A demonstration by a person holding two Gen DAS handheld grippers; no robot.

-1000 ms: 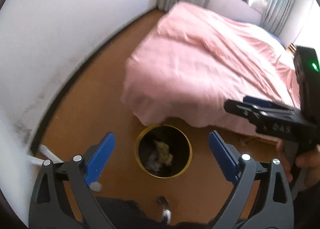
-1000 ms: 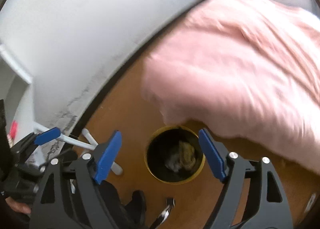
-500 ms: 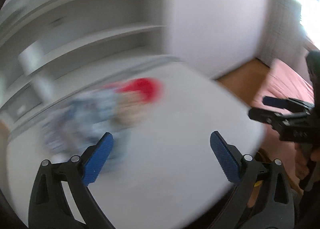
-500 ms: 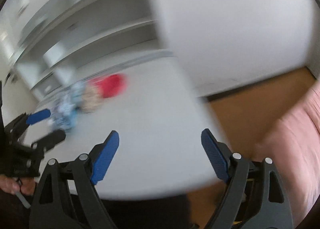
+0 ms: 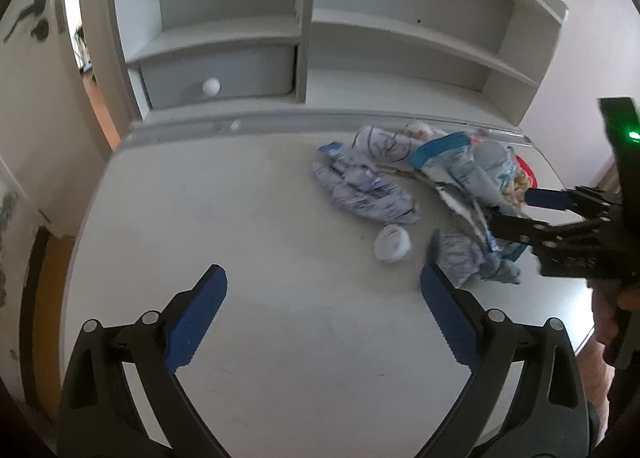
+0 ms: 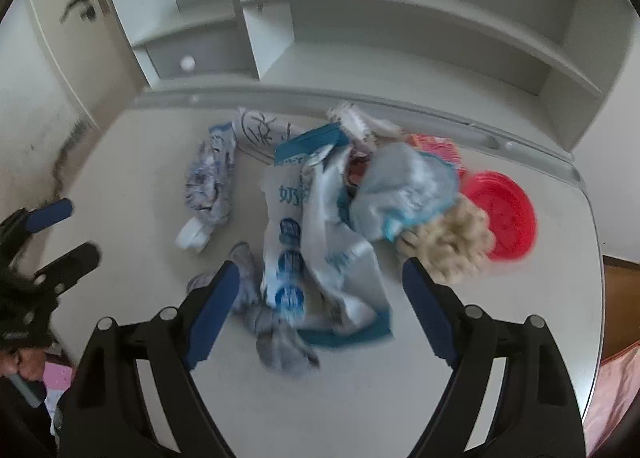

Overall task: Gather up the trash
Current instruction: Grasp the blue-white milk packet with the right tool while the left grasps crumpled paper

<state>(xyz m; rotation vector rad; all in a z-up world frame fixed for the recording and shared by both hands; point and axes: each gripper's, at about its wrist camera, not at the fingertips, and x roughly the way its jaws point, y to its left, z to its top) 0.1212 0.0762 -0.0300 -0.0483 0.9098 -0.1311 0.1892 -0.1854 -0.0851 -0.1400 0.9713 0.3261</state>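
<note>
Your left tool (image 5: 323, 308): blue-padded fingers spread wide apart, nothing between them, hanging over a bare stretch of the white surface (image 5: 248, 218). The trash lies ahead of it and to its right.

Your right tool (image 6: 320, 290): blue-padded fingers likewise wide apart and clamped on nothing, poised over the near end of the trash heap. From the left wrist view it shows at the right edge, with a hand (image 5: 612, 322) below it.

Trash on the surface, grouped toward the back and right:
- Long white plastic bag with blue print and a teal band (image 6: 316, 242), crumpled, running through the middle of the heap; its near end lies between your right tool's fingers in the picture.
- Crumpled white-and-blue printed wrapper (image 6: 210, 182), at the left of the heap.
- Small white round cap or cup (image 5: 393, 244), on its side, touching that wrapper's near end.
- Grey-blue crumpled wad (image 6: 280, 338), nearest to your right tool, touching the long bag.
- Pale blue-grey crumpled plastic (image 6: 404, 186), on top of the heap at the right.
- Beige puffy clump (image 6: 452, 242), just beside the pale plastic.
- Round red plastic lid (image 6: 504, 214), flat at the far right, partly behind the beige clump.

Behind the surface: white shelf unit (image 5: 360, 42) with a drawer bearing a round white knob (image 5: 211, 87).
</note>
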